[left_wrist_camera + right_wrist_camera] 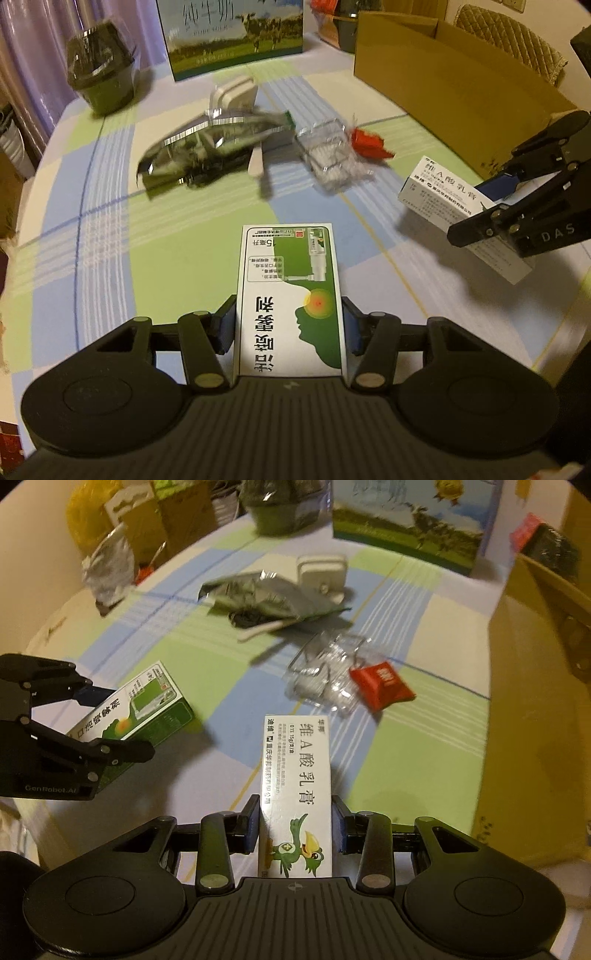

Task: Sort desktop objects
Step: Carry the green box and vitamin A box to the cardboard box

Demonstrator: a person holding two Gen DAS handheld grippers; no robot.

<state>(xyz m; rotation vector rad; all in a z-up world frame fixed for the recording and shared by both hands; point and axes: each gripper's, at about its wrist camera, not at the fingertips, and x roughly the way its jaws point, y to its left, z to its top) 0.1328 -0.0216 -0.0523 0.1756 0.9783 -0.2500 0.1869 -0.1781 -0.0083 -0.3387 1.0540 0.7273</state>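
Green spray box [290, 299] sits pinched in your left gripper [288, 325] at six o'clock, lifted clear for sorting; your right gripper [295, 827] pinches the white ointment box [295, 797] likewise, cardboard carton [535, 709] waiting at three o'clock

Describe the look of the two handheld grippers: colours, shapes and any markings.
Both are matte black plastic. The left gripper has a ribbed body, two round domed housings, linkage arms with silver pivot pins and blue finger pads. Seen from the right wrist, its side reads "GenRobot.AI". The right gripper is built the same, with blue pads; its side shows "DAS". No cables or sleeves show.
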